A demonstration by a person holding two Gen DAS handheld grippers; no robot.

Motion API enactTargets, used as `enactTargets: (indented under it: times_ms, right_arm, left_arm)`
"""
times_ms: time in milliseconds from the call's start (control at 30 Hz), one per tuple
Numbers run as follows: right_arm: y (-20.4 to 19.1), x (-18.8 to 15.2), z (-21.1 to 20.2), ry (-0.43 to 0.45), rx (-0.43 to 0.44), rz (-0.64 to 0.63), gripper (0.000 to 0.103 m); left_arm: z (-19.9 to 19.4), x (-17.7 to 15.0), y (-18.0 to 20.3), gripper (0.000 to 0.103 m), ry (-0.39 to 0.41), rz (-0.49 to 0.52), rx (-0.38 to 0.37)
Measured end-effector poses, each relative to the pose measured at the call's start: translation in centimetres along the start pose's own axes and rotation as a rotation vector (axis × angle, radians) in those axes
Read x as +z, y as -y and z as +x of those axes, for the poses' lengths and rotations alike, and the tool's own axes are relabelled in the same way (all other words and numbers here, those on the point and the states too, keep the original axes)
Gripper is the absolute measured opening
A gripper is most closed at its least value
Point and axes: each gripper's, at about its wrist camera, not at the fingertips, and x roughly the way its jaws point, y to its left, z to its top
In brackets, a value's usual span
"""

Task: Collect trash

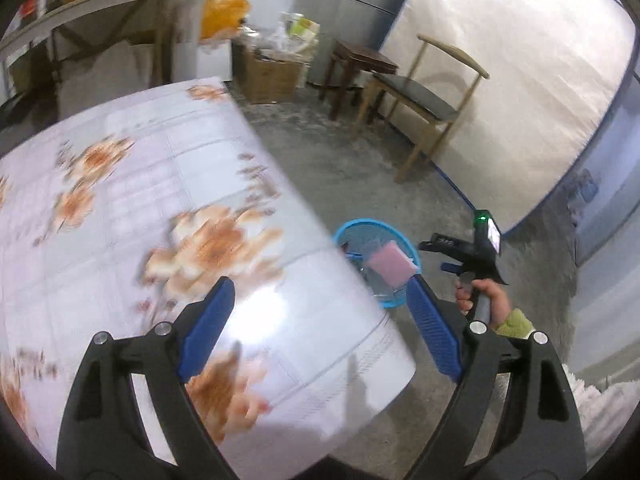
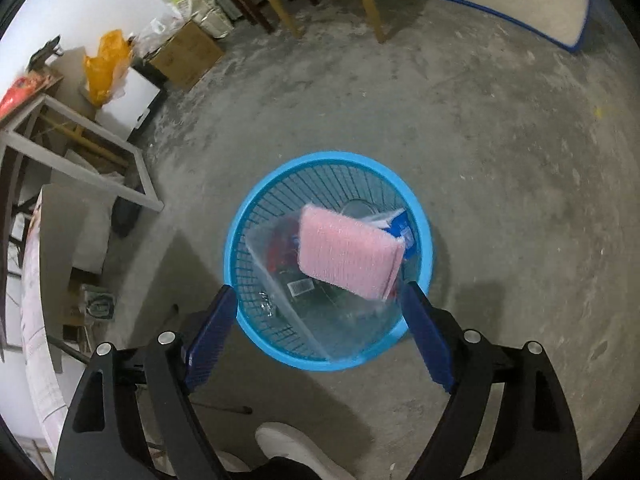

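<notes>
A blue mesh trash basket (image 2: 240,240) stands on the concrete floor, right under my right gripper (image 2: 316,300), which is open and empty above its near rim. In the basket lie a pink sponge (image 2: 348,252), a clear plastic box (image 2: 280,280) and blue-and-white wrappers (image 2: 398,222). In the left wrist view the basket (image 1: 340,236) with the sponge (image 1: 390,260) sits past the table's right edge. My left gripper (image 1: 320,292) is open and empty over the floral tablecloth table (image 1: 160,220). The right gripper (image 1: 468,248) shows there, held in a hand.
A wooden chair (image 1: 424,100) and dark stool (image 1: 360,64) stand by the far wall. A cardboard box (image 1: 268,72) and an orange bag (image 1: 224,12) sit near a shelf table (image 1: 100,0). A metal frame (image 2: 80,152) and a white shoe (image 2: 292,448) show in the right wrist view.
</notes>
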Motion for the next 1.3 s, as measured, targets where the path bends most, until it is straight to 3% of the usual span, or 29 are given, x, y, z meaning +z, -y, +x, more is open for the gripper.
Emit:
enactTargets:
  times_ms: [200,367,433,567,733,900,1000,1100,1167,1300]
  right_arm:
    - [0.7,-2.7,-4.9,0.042,0.091,-0.018,0.081]
    - [-0.7,-7.0,-12.2,0.129,0.128,-0.121,0.081]
    - [-2.2,-9.5,-15.9,0.192,0.121,-0.209,0.082]
    - [-5.2,-14.4,-22.2,0.331,0.114,-0.368,0.094]
    - [-9.0,-20.6,-28.2,0.503,0.082,-0.537,0.097]
    - [-12.8,-25.9,-32.9,0.686,0.02,-0.697,0.097]
    - [-14.6,-28.6,-34.4,0.764,-0.01,-0.779,0.097]
    - [-16.0,-30.0,-34.9,0.768,-0.012,-0.806,0.097]
    - [-16.8,-30.2,-34.3,0.725,-0.013,-0.809,0.097]
    - [-17.6,-30.0,-32.0,0.627,-0.102,-0.804,0.097]
  left_arm:
    - [-2.0,-3.4,-1.4,0.084,0.038,-0.046,0.003]
    - [-4.6,-5.4,-2.1,0.089,0.087,-0.08,0.036]
    - [-5.8,-6.1,-2.3,0.092,0.118,-0.105,0.067]
    - [-7.9,-7.6,-2.5,0.094,0.157,-0.14,0.128]
    - [-9.7,-8.7,-1.8,0.094,0.185,-0.164,0.21]
    - [-11.6,-8.9,0.1,0.094,0.242,-0.094,0.371]
    - [-13.0,-8.8,1.1,0.094,0.278,-0.07,0.39]
    - [-13.4,-8.7,2.1,0.094,0.271,-0.029,0.414]
    - [-12.8,-9.0,1.9,0.094,0.236,-0.057,0.438]
    - [-11.6,-10.2,1.0,0.094,0.174,-0.143,0.456]
